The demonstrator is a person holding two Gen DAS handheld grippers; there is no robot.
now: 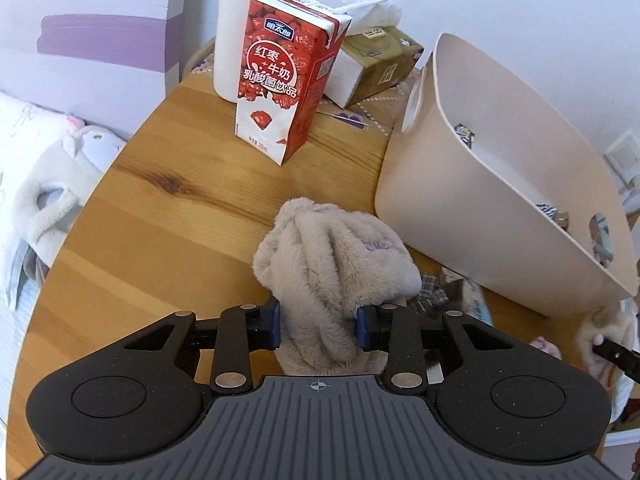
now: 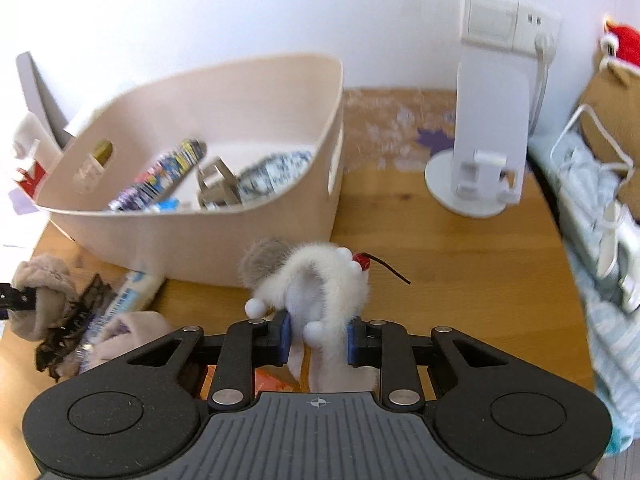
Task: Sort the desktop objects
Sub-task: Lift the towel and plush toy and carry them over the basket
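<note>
- Gripping a beige fluffy sock (image 1: 332, 256), your left gripper (image 1: 319, 326) pinches it between both blue pads, the bundle standing up over the wooden table (image 1: 160, 200).
- Your right gripper (image 2: 316, 340) is clamped on a white furry toy (image 2: 320, 280) with small white balls, a grey fuzzy patch and a red bit with a dark string.
- A cream bin (image 1: 500, 208) stands just right of the sock in the left view; in the right view it sits far left of the toy, holding packets and a small card box.
- A red milk carton (image 1: 286, 76) stands upright on the far side of the table, with a white bottle (image 1: 244, 32) behind it and a tissue pack (image 1: 380, 60) to its right.
- In the right view, a second beige sock (image 2: 128, 332), a dark crumpled wrapper (image 2: 72, 328) and a pale tube (image 2: 134, 292) lie near the left, in front of the bin.
- A white stand (image 2: 480, 152) sits on the far right of the table, below a wall socket (image 2: 508, 20).
</note>
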